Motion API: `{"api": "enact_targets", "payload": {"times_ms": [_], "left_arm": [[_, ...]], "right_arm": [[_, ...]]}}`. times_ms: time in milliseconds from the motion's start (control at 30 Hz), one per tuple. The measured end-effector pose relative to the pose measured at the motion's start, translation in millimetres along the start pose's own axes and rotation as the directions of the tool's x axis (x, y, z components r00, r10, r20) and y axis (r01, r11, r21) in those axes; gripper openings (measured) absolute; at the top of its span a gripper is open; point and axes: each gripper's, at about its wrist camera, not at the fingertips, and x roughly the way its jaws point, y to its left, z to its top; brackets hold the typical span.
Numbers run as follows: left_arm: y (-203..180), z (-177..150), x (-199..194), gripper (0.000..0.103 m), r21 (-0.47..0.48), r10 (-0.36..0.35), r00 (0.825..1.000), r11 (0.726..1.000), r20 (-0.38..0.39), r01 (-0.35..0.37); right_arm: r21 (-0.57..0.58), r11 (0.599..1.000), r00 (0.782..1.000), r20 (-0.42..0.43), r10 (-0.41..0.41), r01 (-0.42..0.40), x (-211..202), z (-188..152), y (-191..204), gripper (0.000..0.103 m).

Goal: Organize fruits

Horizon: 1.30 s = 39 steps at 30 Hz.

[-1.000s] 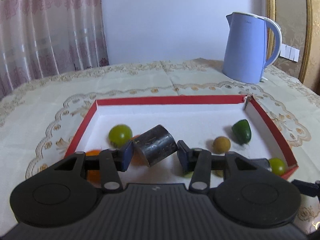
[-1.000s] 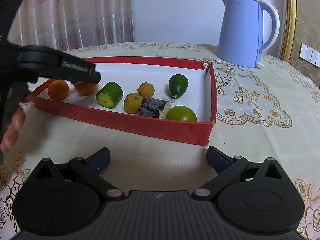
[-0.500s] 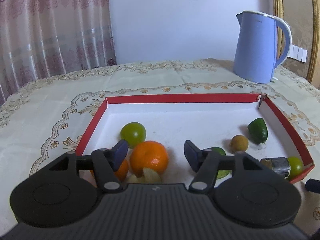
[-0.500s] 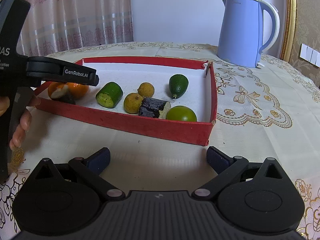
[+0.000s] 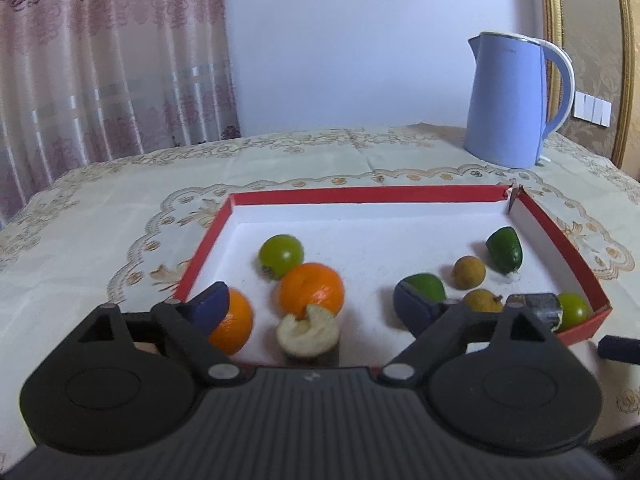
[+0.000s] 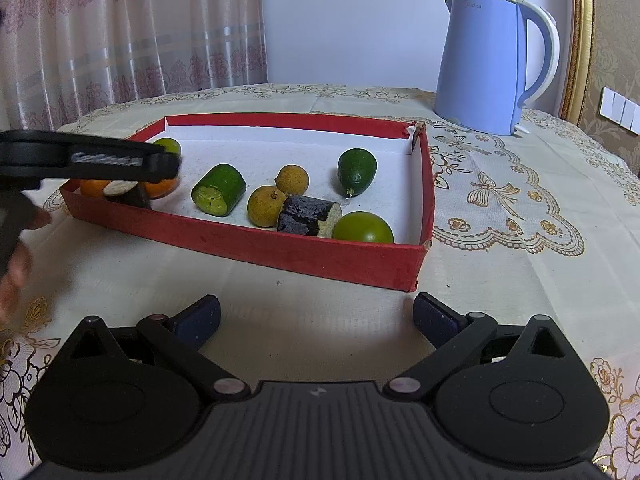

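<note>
A red tray with a white floor holds the fruit. A dark cut piece with a pale end stands at the tray's near-left edge beside two oranges and a green fruit. My left gripper is open and empty above that piece. In the right wrist view the left gripper hangs over the tray's left end. A second dark piece, a cut green piece, two longans and green fruits lie to the right. My right gripper is open and empty on the near side of the tray.
A blue kettle stands at the back right of the table. The table has a cream embroidered cloth. A curtain hangs behind on the left. A hand holds the left gripper at the left edge.
My left gripper let go of the dark cut piece, which now stands in the tray by the oranges, and has drawn back and up. The right gripper has not moved.
</note>
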Motion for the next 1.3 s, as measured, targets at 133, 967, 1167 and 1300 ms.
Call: {"api": "enact_targets", "payload": {"times_ms": [133, 967, 1167, 1300], "left_arm": [[8, -8, -15, 0.097, -0.037, 0.017, 1.0, 0.999, -0.017, -0.018], [27, -30, -70, 0.103, -0.122, -0.011, 0.999, 0.993, -0.037, 0.006], [25, -27, -82, 0.103, -0.116, -0.002, 1.0, 0.993, -0.017, 0.0], [21, -26, -92, 0.103, -0.098, 0.003, 1.0, 0.995, 0.006, -0.002]], "right_arm": [[0.0, 1.0, 1.0, 0.0, 0.0, 0.0, 0, 0, 0, 0.103], [0.059, 0.995, 0.991, 0.105, -0.081, 0.076, -33, 4, 14, 0.103], [0.113, 0.979, 0.978, 0.11, -0.179, 0.167, -36, 15, 15, 0.103], [0.132, 0.969, 0.967, 0.121, -0.225, 0.209, -37, 16, 15, 0.103]]}}
